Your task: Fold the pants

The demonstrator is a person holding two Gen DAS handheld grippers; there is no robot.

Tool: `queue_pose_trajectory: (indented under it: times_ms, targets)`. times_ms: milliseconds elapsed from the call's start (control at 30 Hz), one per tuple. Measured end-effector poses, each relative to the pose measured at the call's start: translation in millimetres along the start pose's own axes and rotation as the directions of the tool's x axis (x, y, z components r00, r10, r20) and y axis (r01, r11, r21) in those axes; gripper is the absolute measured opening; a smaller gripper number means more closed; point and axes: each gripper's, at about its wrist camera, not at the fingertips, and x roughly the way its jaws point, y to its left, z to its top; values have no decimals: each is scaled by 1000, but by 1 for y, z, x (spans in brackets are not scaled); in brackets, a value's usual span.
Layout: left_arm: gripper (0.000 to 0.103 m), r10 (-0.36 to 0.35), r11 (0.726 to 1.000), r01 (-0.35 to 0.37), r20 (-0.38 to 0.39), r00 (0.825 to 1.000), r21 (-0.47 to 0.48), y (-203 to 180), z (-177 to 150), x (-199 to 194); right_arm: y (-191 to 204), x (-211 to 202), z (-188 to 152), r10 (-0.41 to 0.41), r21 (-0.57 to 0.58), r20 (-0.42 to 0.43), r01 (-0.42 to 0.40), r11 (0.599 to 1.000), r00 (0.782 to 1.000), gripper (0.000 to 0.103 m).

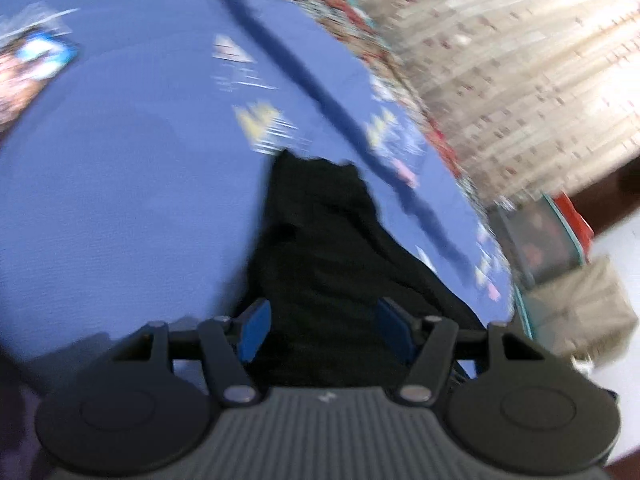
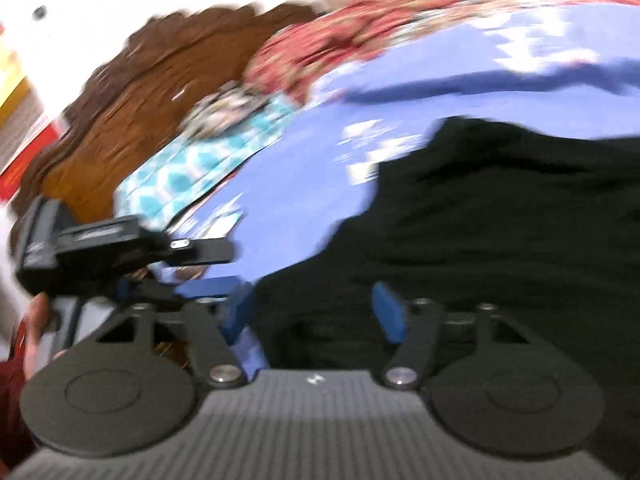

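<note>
No legible text, label, brand name or number is found in either view. Both views are motion-blurred. Pale printed marks on the blue sheet [image 1: 120, 160] are smeared beyond reading. A small white emblem sits on the ribbed grey housing [image 1: 326, 420] in the left wrist view, and on its counterpart in the right wrist view; it cannot be read.

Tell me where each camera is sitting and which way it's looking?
Left wrist view: sits on the left tongs, looking forward and down along them at black pants on a blue bedsheet; only the tongs show.
Right wrist view: sits on the right tongs, looking along them at the pants; the other tongs and a hand show at the left edge.
Both views share the pants, the sheet and the red patterned blanket.
</note>
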Motion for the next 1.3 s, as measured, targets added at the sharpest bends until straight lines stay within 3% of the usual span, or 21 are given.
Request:
queue_pose_trajectory:
  times_ms: [33,100,200,233,300,333,400,500,667,767,900,1033,1133,1200,1300]
  targets:
    - [60,-13,1000,14,-15,1000,26,-10,-1,8,-7,-3,0,-32,36,11,31,999,999,42]
    - [60,-30,997,33,-46,998,63,-26,-4,23,-24,-6,-1,-88,114,15,86,990,996,34]
    - [60,-29,994,39,-98,995,106,-44,-16,49,-41,-9,-19,-108,164,-64,117,979,992,31]
    - [60,-6,992,20,-112,994,122,-47,-20,58,-39,2,-25,-59,165,-136,81,983,989,33]
    - [57,99,984,-76,-141,985,159,-49,-29,74,-26,27,-43,38,149,-300,8,989,953,34]
    - [55,185,971,-154,-165,969,182,-46,-34,82,-18,30,-49,35,113,-314,0,994,949,36]
    - [47,261,951,-218,-187,947,219,-41,-41,87,-5,25,-49,40,31,-292,-32,999,956,36]
    - [47,242,956,-202,-180,953,215,-40,-43,74,-21,9,-34,120,117,-228,-95,989,966,36]
    - [53,139,976,-119,-103,985,183,-57,-29,48,-61,-34,-12,-7,189,-60,18,982,998,35]
    - [54,119,972,-101,-77,990,213,-75,-25,51,-82,-49,-8,-77,258,8,72,964,997,35]
    - [54,137,961,-108,-100,986,255,-88,-18,73,-110,-78,-11,-190,353,67,155,923,980,35]
    - [54,169,943,-138,-80,982,301,-98,11,83,-141,-126,-13,-319,407,109,251,878,941,35]
    - [60,232,900,-217,7,973,379,-112,41,94,-175,-167,-4,-449,458,124,350,817,885,35]
    - [64,284,858,-286,71,956,426,-120,60,107,-202,-196,2,-541,533,132,401,745,831,36]
    - [69,316,816,-334,120,941,472,-132,85,134,-241,-235,2,-617,685,165,361,633,769,40]
